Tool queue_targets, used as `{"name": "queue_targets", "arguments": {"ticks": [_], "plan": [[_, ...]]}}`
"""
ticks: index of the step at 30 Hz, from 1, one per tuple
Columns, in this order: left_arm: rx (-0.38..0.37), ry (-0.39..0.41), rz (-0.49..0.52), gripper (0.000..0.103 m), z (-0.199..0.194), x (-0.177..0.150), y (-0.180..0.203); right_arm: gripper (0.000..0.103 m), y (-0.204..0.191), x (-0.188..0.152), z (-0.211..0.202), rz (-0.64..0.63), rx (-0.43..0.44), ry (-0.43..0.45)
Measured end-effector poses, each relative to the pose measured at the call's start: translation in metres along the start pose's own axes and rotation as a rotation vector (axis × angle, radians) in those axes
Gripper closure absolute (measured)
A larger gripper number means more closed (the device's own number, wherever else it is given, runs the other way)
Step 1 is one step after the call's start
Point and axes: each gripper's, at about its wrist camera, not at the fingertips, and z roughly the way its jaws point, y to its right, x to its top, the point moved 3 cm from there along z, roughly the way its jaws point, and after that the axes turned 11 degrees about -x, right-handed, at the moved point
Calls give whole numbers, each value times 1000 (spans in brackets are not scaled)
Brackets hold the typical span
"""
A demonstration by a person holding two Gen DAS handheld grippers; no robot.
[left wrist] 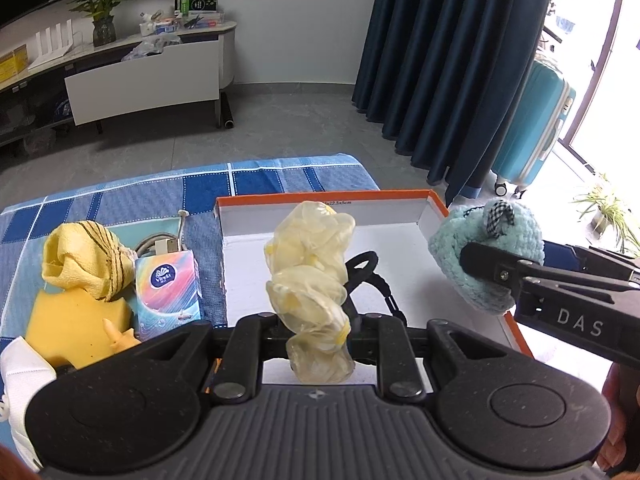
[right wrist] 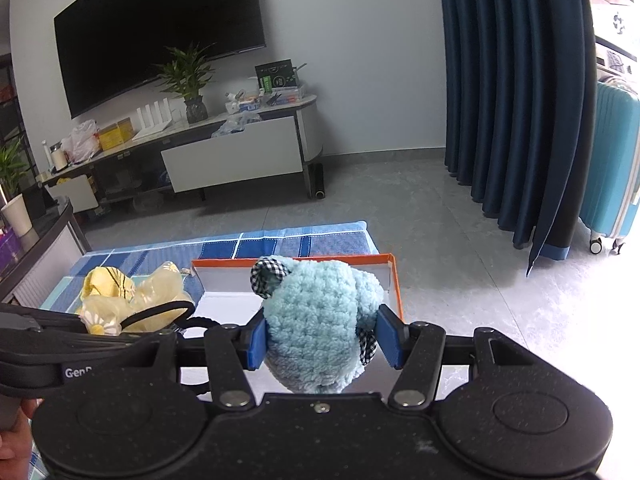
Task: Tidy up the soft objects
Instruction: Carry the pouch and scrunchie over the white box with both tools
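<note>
Yellowish, crumpled translucent plastic stands nearly upright in the left wrist view, its long axis running from the left gripper up toward the far wall of the orange-edged box. That gripper's jaws are pinched narrow on the bundle's lower part, holding it above the box's white floor, where a black strap lies. To the right, the right gripper reaches in from the side, clamped on a pale blue crocheted toy at the box's right rim. Left of the box, on the blue checked cloth over the worktop, sit a yellow cloth, a yellow sponge and a tissue packet.

From the right wrist view, the blue toy sits between the right gripper's blue pads, which press on both its sides at a middling width. Its long axis runs away from the camera, gingham ear at the far end, over the box. The plastic bundle shows at left.
</note>
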Motion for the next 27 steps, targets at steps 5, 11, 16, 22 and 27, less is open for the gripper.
{"name": "queue_targets", "arguments": {"ticks": [5, 11, 16, 22, 27], "plan": [[14, 1, -14, 81, 7, 4, 4, 36, 3, 7, 11, -23, 8, -20], [22, 5, -19, 81, 12, 5, 7, 36, 5, 13, 20, -50, 18, -37], [24, 4, -19, 81, 18, 8, 9, 36, 6, 16, 28, -55, 19, -52], [34, 0, -24, 81, 22, 9, 5, 32, 3, 19, 40, -53, 36, -65], [37, -5, -33, 81, 29, 12, 3, 25, -1, 25, 55, -56, 29, -59]]}}
